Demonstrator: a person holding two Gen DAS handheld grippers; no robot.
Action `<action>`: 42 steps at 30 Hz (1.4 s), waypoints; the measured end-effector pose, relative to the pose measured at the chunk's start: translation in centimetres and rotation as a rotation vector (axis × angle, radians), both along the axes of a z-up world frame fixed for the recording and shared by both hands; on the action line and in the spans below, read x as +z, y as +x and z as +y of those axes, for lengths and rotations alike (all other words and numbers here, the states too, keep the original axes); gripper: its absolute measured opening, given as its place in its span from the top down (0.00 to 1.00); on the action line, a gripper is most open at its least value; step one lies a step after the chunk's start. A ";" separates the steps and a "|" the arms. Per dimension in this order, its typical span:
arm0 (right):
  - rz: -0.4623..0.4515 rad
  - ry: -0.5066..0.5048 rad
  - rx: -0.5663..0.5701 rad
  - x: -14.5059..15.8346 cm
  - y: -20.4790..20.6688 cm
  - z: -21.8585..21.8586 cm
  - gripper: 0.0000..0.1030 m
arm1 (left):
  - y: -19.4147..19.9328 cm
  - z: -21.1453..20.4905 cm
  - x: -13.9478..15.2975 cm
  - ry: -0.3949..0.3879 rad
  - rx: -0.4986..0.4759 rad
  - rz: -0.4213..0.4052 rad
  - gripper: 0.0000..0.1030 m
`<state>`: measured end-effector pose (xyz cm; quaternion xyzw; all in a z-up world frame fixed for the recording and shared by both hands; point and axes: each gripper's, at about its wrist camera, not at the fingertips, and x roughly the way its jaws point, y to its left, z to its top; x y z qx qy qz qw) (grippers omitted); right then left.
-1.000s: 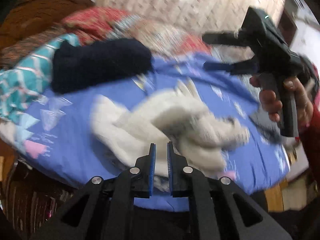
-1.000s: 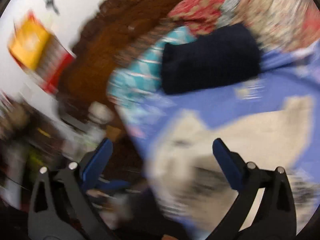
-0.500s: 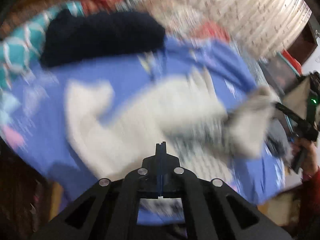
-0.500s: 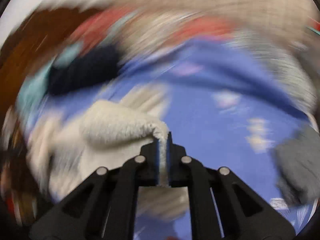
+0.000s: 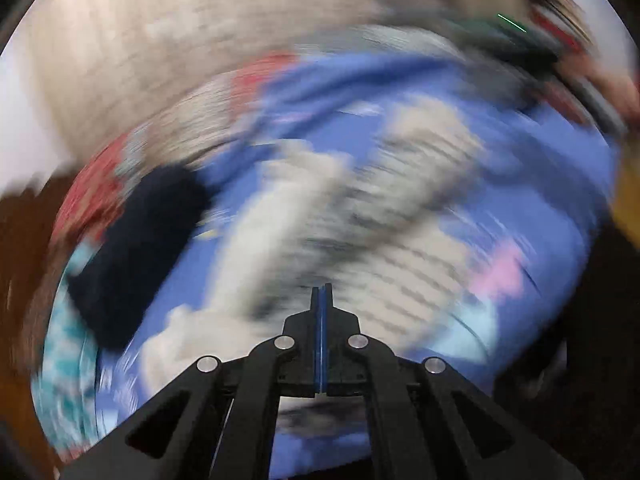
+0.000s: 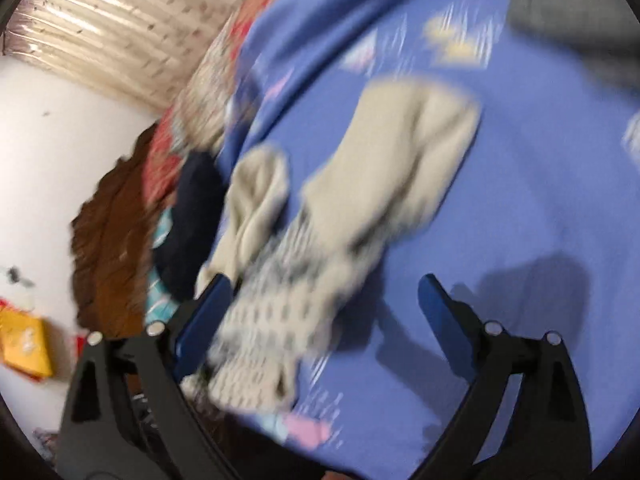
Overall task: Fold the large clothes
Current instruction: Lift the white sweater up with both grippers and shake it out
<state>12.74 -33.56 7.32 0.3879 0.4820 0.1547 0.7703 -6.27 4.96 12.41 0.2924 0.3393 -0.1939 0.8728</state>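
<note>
A cream knitted sweater [image 5: 360,208] with a dark dotted pattern lies crumpled on the blue bed sheet [image 5: 540,184]; the left wrist view is badly blurred. My left gripper [image 5: 322,290] hangs over the sweater's near edge with its jaws pressed together, and I cannot tell whether any fabric is pinched. In the right wrist view the sweater [image 6: 384,168] stretches from near my left finger toward the far middle of the sheet [image 6: 540,200]. My right gripper [image 6: 325,280] is opening wide above the patterned hem, with nothing pressed between its pads.
A folded dark navy garment [image 6: 192,220] lies at the sheet's left side by the patterned pillows. A grey garment [image 6: 568,12] sits at the far right. The brown carved headboard [image 6: 108,248], a yellow box [image 6: 24,344] and a beige curtain [image 6: 120,28] lie beyond the bed.
The right gripper, shut on a fold of the cream sweater half a second ago, now stands wide and the fabric lies on the sheet. The left jaws closed fully. Both views have rolled and swung.
</note>
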 end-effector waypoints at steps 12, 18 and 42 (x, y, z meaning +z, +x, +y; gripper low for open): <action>0.023 0.095 0.193 -2.6 3.2 9.9 0.88 | 2.7 -3.4 -11.7 0.492 -0.073 -0.109 0.77; -0.274 0.225 0.212 9.0 2.2 9.8 0.92 | 3.8 -1.1 -5.8 0.225 0.074 -0.103 0.78; -1.020 -0.255 -0.002 47.8 -11.0 11.4 0.92 | -3.7 -3.4 14.5 -0.246 -0.145 -0.395 0.77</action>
